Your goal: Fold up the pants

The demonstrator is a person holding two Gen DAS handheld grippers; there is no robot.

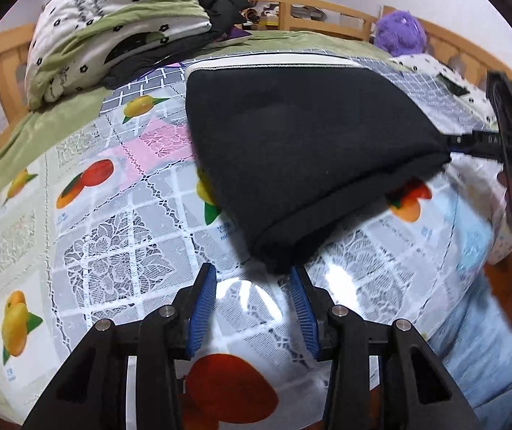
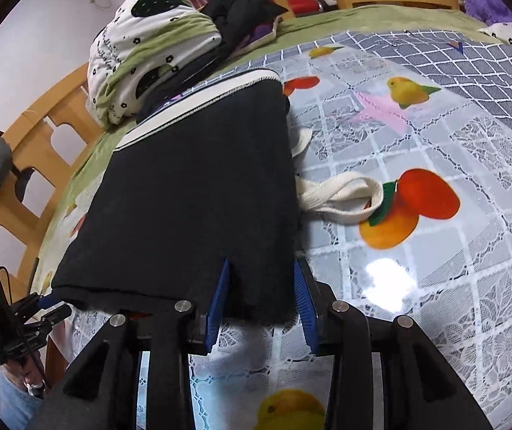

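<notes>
What my two cameras cannot settle

My left claw [image 1: 252, 279] has its arms cut off by the bottom edge of its own view, and the nearest corner of the black pants [image 1: 299, 157] hides the tip of one blue pad [image 1: 300, 299], so I cannot tell whether that pad touches the cloth. In the left view my right claw [image 1: 451, 141] is mostly hidden behind the pants' edge and blurred, jaws unreadable. In the right view the pants [image 2: 191, 193] cover the start of the white drawstring [image 2: 338, 197] and the fruit-print cloth [image 2: 435, 286] beneath. The left claw [image 2: 46, 302] there is small and dark, its grip unclear.
</notes>
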